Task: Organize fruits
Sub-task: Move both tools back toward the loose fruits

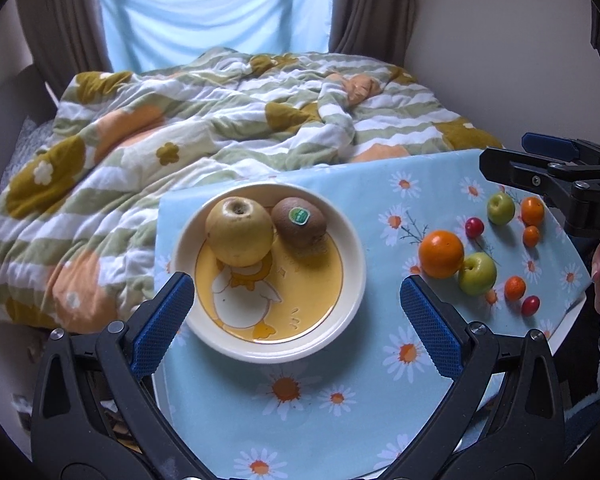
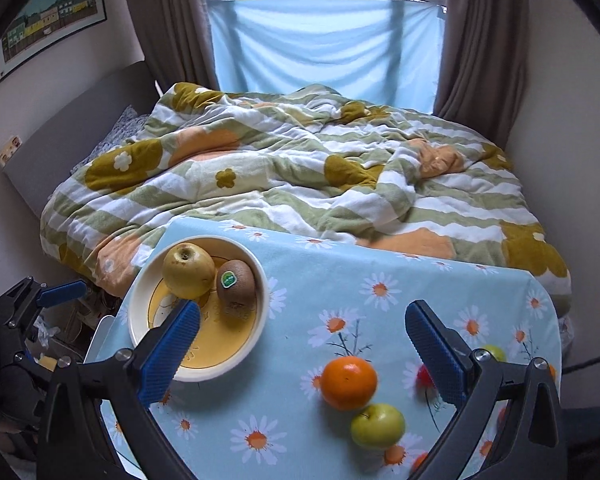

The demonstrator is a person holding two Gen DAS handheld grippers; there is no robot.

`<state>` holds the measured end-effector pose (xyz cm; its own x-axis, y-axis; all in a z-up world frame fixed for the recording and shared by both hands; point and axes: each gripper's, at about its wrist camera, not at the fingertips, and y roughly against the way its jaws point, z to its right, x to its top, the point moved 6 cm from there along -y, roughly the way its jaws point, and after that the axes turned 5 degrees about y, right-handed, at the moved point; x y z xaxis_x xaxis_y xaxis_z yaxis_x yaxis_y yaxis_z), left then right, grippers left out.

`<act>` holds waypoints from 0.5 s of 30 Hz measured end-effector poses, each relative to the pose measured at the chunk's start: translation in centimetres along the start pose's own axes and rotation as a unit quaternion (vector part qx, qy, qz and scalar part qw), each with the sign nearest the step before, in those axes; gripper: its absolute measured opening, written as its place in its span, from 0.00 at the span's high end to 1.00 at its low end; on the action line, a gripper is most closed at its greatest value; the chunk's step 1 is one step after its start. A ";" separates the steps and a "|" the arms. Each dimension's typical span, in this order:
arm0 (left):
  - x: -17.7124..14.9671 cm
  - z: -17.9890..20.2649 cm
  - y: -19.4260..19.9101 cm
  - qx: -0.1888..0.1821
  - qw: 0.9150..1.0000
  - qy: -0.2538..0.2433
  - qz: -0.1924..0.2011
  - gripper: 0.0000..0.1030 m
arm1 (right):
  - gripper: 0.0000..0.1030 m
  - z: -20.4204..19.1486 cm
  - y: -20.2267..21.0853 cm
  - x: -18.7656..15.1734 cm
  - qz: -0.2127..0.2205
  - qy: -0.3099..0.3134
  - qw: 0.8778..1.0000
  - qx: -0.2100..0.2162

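left gripper [image 1: 296, 312]: released, empty, above bowl [image 1: 348, 236] at desk's left edge
right gripper [image 2: 302, 344]: spread, empty, over orange [image 2: 349, 377]
done: pear [image 1: 239, 230], kiwi [image 1: 299, 221] in bowl
left: orange, green apples [image 1: 477, 273], small fruits loose near desk's right edge

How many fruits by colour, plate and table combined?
Yellow: 1, apple on the plate
Brown: 1, kiwi on the plate
Orange: 4, one large, three small
Green: 2, apples
Red: 2, small round fruits
Total: 10, counted from the left wrist view
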<state>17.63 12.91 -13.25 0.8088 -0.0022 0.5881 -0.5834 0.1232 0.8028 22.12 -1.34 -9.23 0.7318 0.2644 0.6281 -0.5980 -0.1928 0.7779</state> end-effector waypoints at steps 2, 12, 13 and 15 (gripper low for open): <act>0.2 1.5 0.1 -0.003 1.000 -0.003 0.003 0.00 | 0.01 1.9 1.2 -0.7 0.004 -0.013 1.000 -0.017; -1.0 10.0 -0.8 0.005 1.000 0.019 0.001 0.00 | 0.01 11.4 5.0 -6.3 0.004 -0.045 0.998 -0.038; -1.3 10.8 -1.0 0.005 1.000 0.023 -0.001 0.00 | 0.01 12.3 5.2 -7.0 0.002 -0.043 0.998 -0.038; -1.9 12.6 -1.6 0.005 1.000 0.030 -0.005 0.00 | 0.01 13.9 5.5 -8.2 0.002 -0.042 0.998 -0.039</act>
<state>16.11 0.22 -14.40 0.8176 0.0565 0.5731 -0.5755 0.1129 0.8099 17.33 -17.71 -9.89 0.7525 0.1829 0.6327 -0.6220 -0.1187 0.7740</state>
